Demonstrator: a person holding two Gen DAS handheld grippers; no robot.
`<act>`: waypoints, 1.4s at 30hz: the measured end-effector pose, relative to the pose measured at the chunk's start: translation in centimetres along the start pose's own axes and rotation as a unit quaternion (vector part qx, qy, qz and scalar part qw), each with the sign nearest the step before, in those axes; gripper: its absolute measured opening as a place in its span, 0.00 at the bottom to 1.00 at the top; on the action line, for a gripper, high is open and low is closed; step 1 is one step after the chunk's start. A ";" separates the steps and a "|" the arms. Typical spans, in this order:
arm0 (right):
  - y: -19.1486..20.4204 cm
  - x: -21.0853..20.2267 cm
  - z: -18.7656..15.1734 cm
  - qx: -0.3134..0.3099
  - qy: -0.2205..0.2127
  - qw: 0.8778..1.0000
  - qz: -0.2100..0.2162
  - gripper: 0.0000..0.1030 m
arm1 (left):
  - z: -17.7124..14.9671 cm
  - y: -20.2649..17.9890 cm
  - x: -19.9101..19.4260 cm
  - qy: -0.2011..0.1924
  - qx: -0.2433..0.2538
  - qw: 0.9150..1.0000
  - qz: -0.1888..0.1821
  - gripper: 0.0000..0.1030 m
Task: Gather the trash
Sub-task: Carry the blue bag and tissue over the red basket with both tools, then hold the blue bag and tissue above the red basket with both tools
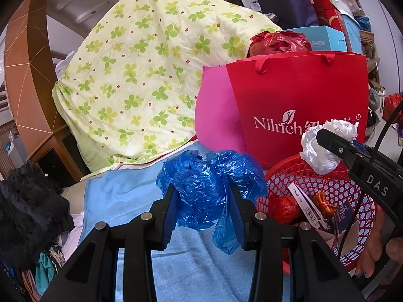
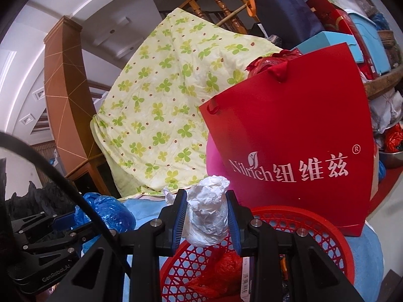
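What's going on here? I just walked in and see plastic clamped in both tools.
A person is collecting trash with two handheld grippers. The left gripper is shut on a crumpled blue plastic bag, held over the light blue towel. The right gripper is shut on a wad of white plastic above the red mesh basket, which already holds wrappers.

Both hand-held grippers (image 1: 204,214) (image 2: 206,216) clamped, loaded
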State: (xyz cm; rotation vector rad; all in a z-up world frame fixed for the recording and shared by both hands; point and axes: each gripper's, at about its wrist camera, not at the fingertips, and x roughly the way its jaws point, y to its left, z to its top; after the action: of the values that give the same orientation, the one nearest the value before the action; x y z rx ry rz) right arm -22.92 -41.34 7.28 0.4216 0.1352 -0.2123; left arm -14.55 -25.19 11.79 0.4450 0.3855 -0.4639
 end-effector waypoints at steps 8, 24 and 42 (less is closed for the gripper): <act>-1.2 -0.4 0.2 0.018 -0.002 1.000 -0.007 0.32 | 0.4 -1.2 0.3 0.001 0.006 1.000 -0.009 0.40; -3.3 -0.9 0.6 0.048 -0.002 0.999 -0.015 0.33 | 0.3 -3.2 0.5 0.001 0.019 0.999 -0.027 0.40; -4.2 -0.8 0.6 0.067 0.004 0.998 -0.021 0.33 | -0.3 -4.6 1.3 0.013 0.022 0.998 -0.050 0.41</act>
State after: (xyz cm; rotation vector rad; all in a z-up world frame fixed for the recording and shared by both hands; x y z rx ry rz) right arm -24.63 -45.22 6.32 0.5527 0.1393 -0.2622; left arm -15.82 -29.18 9.50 0.4761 0.4243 -0.5651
